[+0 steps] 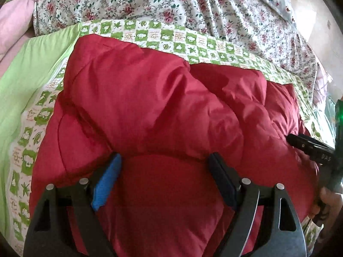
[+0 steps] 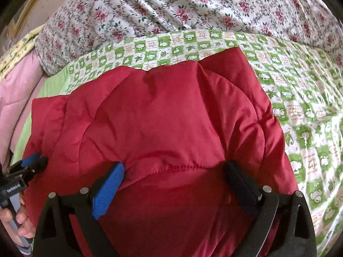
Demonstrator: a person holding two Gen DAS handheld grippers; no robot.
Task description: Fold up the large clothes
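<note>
A puffy red quilted jacket (image 1: 154,111) lies on a green and white checked bed sheet with little pictures (image 1: 193,40). It sits in the near middle of the bed. Far behind it is a bumpy flowered quilt with pink roses (image 1: 150,2).

The left gripper (image 1: 165,167) hangs just over the near part of the jacket. Its jaws are wide apart, and only red cloth lies under the gap. The blue pad (image 1: 107,182) does not seem to pinch anything. The right gripper (image 2: 174,175) is over the jacket too, more to the right. Its jaws are wide apart as well, with a stitched seam (image 2: 171,167) lying across the gap. Nothing is clamped. I think both grippers point down at the near edge so they can each grab a side and lift it over for a fold.

The left view shows the far left corner of the jacket and a plain light green cloth (image 1: 32,68) beside it. The right view shows much more checked sheet on the right, and a hand (image 2: 17,220) holding the left gripper's handle.
</note>
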